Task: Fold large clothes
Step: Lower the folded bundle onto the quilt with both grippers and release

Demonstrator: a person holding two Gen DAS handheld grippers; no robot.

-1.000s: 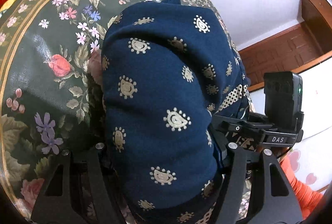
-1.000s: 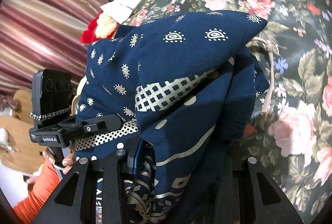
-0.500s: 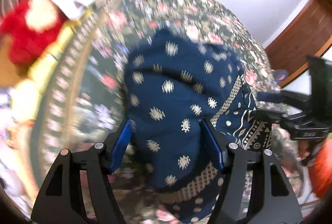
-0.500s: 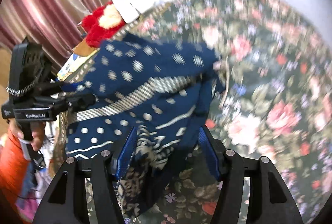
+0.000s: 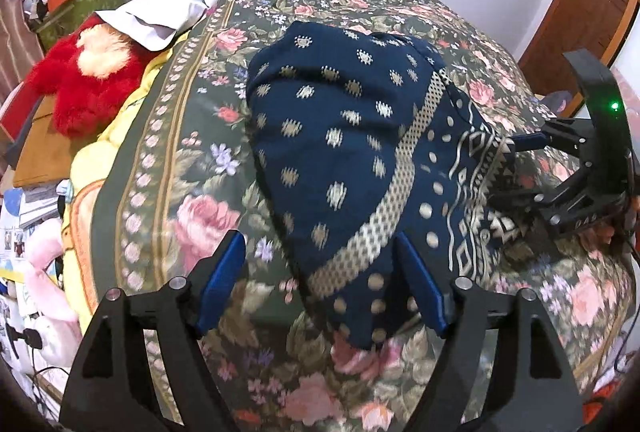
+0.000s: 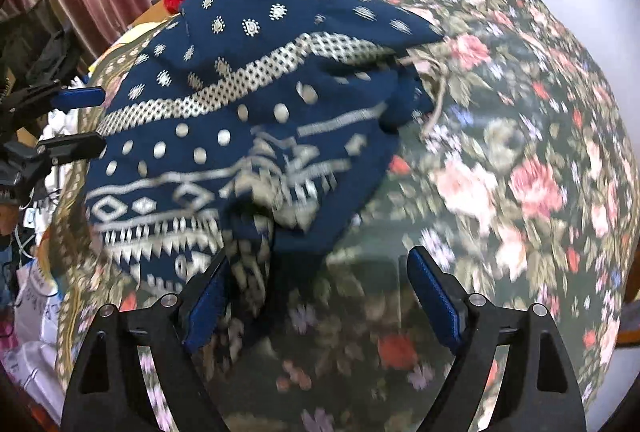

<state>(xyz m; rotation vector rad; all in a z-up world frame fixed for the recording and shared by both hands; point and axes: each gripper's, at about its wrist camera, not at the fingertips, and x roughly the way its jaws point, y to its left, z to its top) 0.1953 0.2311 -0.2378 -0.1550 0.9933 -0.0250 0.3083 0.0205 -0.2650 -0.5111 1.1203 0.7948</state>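
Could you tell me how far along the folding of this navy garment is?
Done: the navy patterned garment lies bundled on the floral bedspread. In hand: nothing; the left gripper and right gripper are opening, pads clear. Left: perhaps tidying its rumpled near edge.

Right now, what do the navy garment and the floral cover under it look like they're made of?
Navy garment: seems a soft matte woven fabric, perhaps cotton or rayon; it slumps in loose folds, and its pale motifs look printed. Floral cover: looks like a smoother, heavier printed bedspread lying fairly flat; the fibre cannot be told from here.
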